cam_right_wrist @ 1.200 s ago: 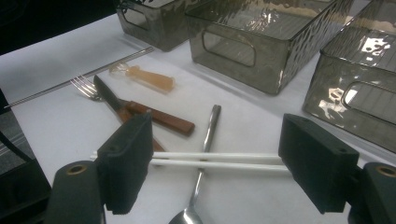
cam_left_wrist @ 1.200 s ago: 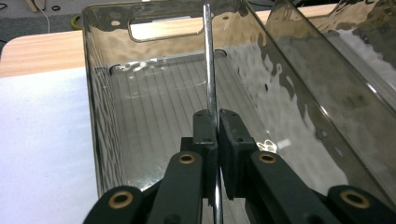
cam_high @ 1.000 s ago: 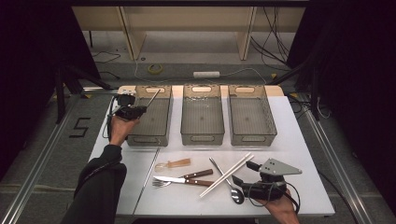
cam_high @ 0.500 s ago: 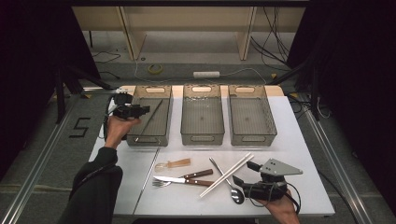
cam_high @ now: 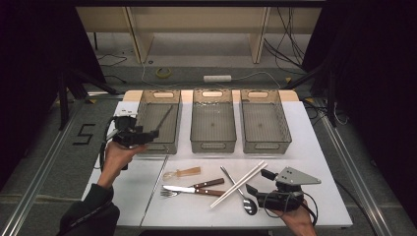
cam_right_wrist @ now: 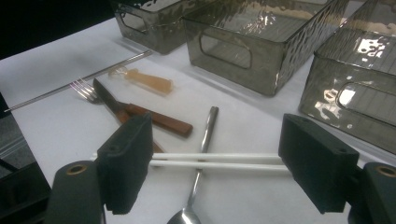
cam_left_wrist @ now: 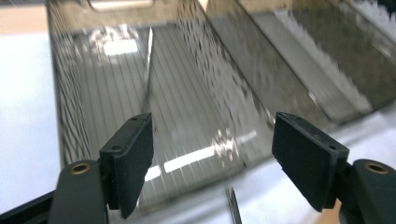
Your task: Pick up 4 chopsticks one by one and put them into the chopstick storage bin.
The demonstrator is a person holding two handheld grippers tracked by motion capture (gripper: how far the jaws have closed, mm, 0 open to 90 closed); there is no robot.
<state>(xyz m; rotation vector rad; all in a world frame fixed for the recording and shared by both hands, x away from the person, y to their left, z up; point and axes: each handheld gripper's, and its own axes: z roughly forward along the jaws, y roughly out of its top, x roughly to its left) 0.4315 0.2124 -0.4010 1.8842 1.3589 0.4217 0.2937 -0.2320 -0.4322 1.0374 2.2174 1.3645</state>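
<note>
**Three bins, one chopstick dropped**

Three smoky plastic bins [cam_high: 212, 120] stand in a row on the white table [cam_high: 314, 162]. A metal chopstick [cam_high: 164, 118] leans inside the left bin [cam_high: 158, 122]. Two white chopsticks [cam_high: 239, 183] cross a spoon [cam_high: 240, 191]. The left gripper [cam_high: 145, 134], jaws just opening, hovers empty at that bin's near corner. The right gripper [cam_high: 257, 181] rests, spread wide, by the white pair.

Only readable mark: black digit "5" [cam_high: 84, 133] on grey floor, left of desk [cam_high: 314, 147], seen in high view. No readable text on bins, cutlery or tools.
</note>
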